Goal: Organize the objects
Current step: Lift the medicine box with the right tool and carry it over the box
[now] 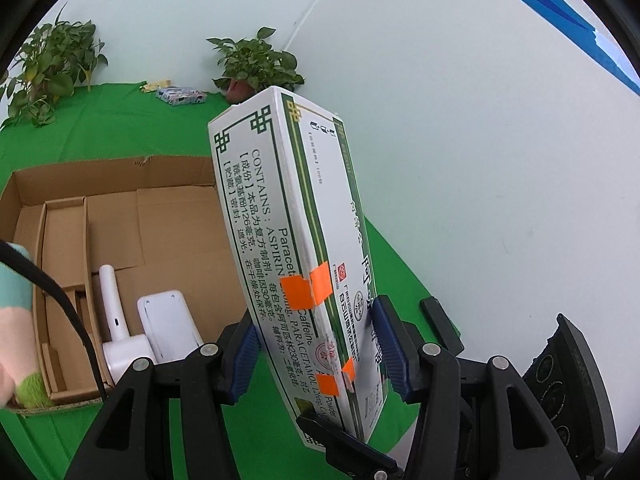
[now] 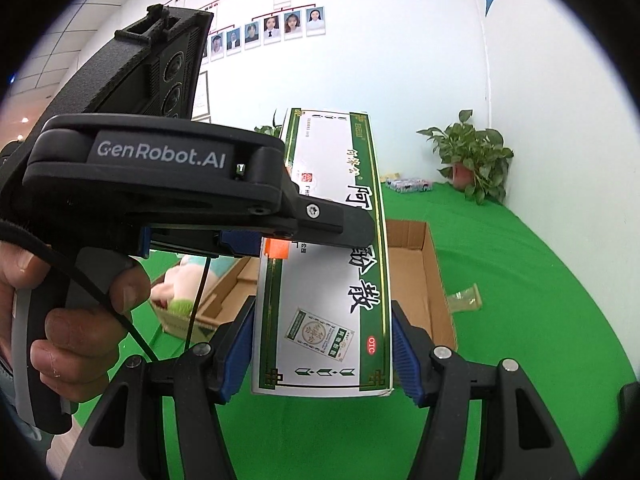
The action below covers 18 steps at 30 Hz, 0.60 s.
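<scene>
Both grippers clamped on one medicine box point(image 1: 296, 248) — left gripper point(image 1: 316, 356) pinching its narrow faces near the lower end, right gripper point(image 2: 322, 344) pinching its long edges at the near end, blue pads point(image 2: 240, 344) pressed flat on the card. Held in the air above the green desk point(image 2: 540, 280), tilted, nothing beneath it.

To carry it well: keep both grips squeezed evenly, and move the two hands together so the thin card is neither twisted nor bowed. Probably bound for the cardboard carton point(image 1: 120, 208) just beyond — open-topped, near the left edge of the desk in the left view. Already inside: a white handheld device point(image 1: 116, 320) and a white flat piece point(image 1: 168, 324) at the near end, so aim for the bare floor farther in. Level the box before lowering; release one grip only once it rests. Watch the black cable point(image 1: 60, 300) trailing by the carton. Farther back, potted plants point(image 1: 256, 64) along the far edge.
</scene>
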Tool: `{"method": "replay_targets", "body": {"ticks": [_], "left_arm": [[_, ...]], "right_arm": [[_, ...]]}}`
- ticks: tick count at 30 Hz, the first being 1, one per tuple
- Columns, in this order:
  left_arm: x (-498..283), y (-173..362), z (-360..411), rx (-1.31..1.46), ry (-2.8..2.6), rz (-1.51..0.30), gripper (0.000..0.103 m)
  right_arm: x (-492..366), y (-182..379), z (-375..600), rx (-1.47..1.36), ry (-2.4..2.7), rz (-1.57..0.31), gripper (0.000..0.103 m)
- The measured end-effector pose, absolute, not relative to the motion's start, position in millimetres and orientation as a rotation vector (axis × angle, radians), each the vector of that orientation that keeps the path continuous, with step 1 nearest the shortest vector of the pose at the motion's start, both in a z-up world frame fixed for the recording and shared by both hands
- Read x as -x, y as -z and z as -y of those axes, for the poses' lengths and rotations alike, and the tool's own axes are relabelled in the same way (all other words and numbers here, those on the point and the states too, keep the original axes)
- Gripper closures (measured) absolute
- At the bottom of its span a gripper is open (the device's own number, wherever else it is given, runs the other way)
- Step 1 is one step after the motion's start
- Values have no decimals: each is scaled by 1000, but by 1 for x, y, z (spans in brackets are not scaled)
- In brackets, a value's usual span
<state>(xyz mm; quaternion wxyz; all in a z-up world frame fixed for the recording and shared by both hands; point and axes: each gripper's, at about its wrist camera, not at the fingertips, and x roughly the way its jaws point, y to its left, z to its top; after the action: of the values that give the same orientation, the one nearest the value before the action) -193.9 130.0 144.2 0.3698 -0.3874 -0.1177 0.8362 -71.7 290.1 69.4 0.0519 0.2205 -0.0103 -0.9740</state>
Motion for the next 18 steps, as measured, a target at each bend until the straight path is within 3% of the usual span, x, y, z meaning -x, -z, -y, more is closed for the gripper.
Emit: {"method": "replay_targets", "body": {"ticks": [9, 18], "left_arm": [[218, -179, -142, 992, -2133, 252, 51], [277, -149, -154, 1082, -2097, 241, 52]], "right_arm": [[104, -77, -310, -680, 2988, 15, 43], [157, -60, -334, -829, 2938, 102, 43]]}}
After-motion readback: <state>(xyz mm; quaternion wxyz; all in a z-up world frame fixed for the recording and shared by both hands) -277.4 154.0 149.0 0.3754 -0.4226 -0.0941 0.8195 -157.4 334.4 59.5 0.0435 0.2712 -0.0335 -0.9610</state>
